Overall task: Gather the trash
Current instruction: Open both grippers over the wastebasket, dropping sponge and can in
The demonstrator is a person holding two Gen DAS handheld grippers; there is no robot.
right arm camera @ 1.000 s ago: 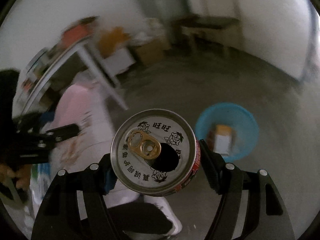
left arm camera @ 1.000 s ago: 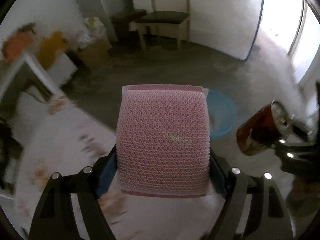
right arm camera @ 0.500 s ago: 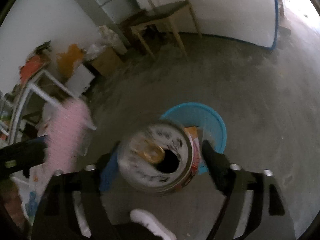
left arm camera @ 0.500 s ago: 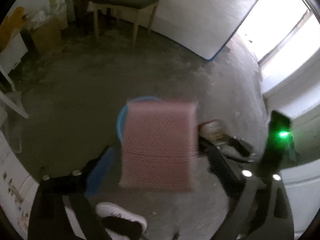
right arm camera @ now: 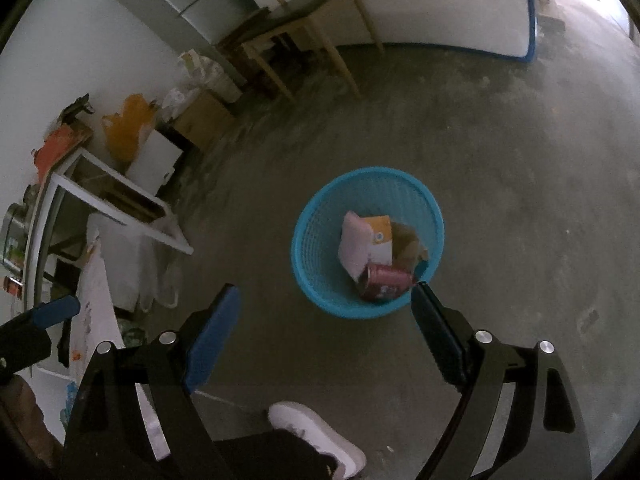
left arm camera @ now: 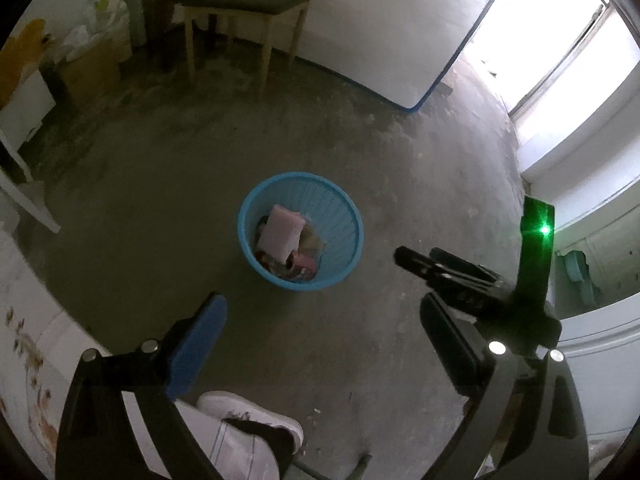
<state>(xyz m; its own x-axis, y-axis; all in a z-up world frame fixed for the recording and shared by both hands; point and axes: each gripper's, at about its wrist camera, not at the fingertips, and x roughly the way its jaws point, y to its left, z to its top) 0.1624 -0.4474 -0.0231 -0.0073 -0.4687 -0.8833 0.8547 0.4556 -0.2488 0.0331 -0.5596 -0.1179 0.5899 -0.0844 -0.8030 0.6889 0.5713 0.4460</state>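
Left tool (left arm camera: pixel 324 328) released, empty. Right tool (right arm camera: pixel 326 312) released, empty. Round blue plastic mesh basket (right arm camera: pixel 312 252) on grey concrete floor (right arm camera: pixel 520 200), holding pink woven pad (left arm camera: pixel 280 234), red drink can (right arm camera: pixel 386 280) at its 6 o'clock, possibly cardboard scraps.

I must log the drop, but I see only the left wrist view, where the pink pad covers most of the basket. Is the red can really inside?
Observer: Yes. In the right wrist view the red can lies on its side in the blue basket, near the rim closest to the camera.
Operator: Is anything else under the pink pad?
Observer: An orange-and-white carton lies beside the pink pad, partly over it.
Operator: Is the right gripper empty?
Observer: Yes. The right gripper is open above the floor, with nothing between its fingers.
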